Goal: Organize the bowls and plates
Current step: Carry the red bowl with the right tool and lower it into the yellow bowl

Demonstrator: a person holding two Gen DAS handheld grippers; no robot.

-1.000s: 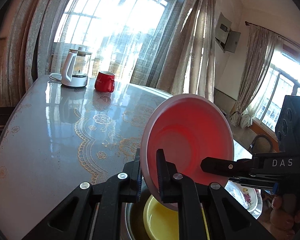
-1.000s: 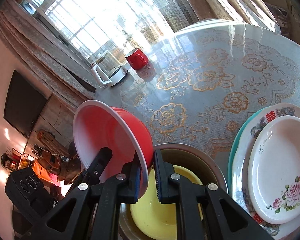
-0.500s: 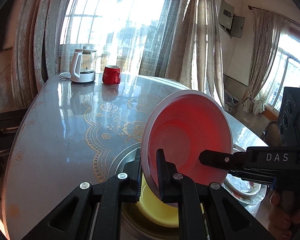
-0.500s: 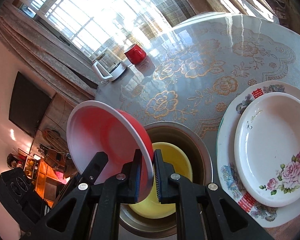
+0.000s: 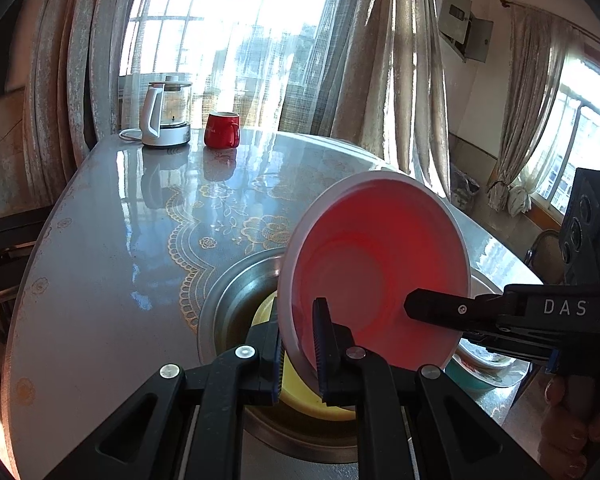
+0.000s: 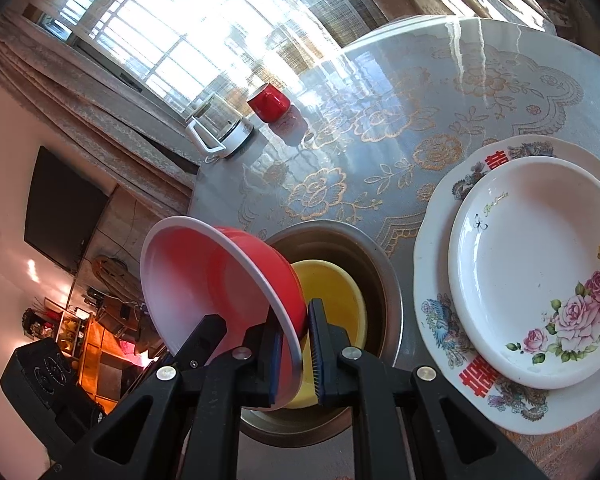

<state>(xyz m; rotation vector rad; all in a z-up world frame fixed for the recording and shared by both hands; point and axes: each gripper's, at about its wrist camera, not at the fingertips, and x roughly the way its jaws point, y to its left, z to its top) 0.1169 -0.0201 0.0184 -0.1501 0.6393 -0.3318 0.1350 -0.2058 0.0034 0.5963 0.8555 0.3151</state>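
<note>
Both claws, the left gripper and right gripper, are nearly closed, each pinching the rim of the red bowl, held tilted above the yellow bowl inside the steel basin, left of the plates.

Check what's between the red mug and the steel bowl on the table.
Bare tablecloth, nothing else, between mug and steel bowl; clearest in the right wrist view.

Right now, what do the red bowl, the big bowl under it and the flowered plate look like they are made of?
Red bowl: probably plastic or melamine; light glows through its thin wall, matte white inside.
Big bowl: metal, likely stainless steel; grey brushed sheen with reflections.
Flowered plate: glazed ceramic or melamine; glossy white, printed roses. Cannot tell which.
</note>
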